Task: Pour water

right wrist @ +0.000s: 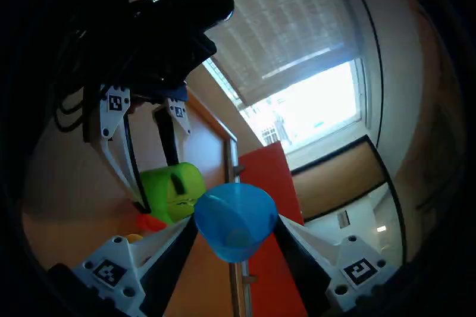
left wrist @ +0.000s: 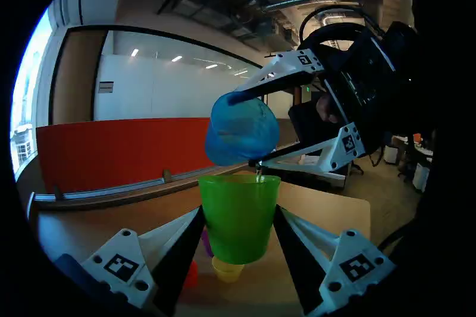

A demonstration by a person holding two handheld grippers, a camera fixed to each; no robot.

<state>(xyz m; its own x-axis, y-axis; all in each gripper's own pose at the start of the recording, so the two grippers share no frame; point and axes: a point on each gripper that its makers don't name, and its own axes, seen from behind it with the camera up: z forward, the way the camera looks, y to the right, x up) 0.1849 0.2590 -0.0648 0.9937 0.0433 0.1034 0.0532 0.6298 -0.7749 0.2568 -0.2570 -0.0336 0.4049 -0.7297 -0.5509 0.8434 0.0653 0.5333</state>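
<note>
Left gripper [left wrist: 239,213]: closed to cup width, both fingers pressing opposite walls of the green cup [left wrist: 239,237]. Holds it upright, mouth up, lower centre of the left gripper view, apparently lifted off the table [left wrist: 89,228].

Right gripper [right wrist: 235,220]: also closed partway, 2 fingers clamped across the walls of the blue cup [right wrist: 235,234], lower centre of the right gripper view.

Key relation: blue cup directly above green cup, rims close, apparently not touching.
- Left gripper view: blue cup at frame centre, just over the green rim, brought in by the right gripper from the upper right.
- Long axis tipped well off vertical: base toward upper left, lip down toward lower right, over the right part of the green mouth.
- Possibly a thin thread of water [left wrist: 259,173] dropping from lip into green cup; too fine to confirm.

Right gripper view: looks straight into the blue mouth; water level inside not readable. Green cup just up-left of it, gripped from above in frame by the left gripper.

Below the green cup, on the table: a small yellow cup [left wrist: 228,269] and something red [left wrist: 190,275].

Judgement: pour under way. Next move depends on keeping the lip inside the green rim while tilting further. Risk of spilling over the right edge.
</note>
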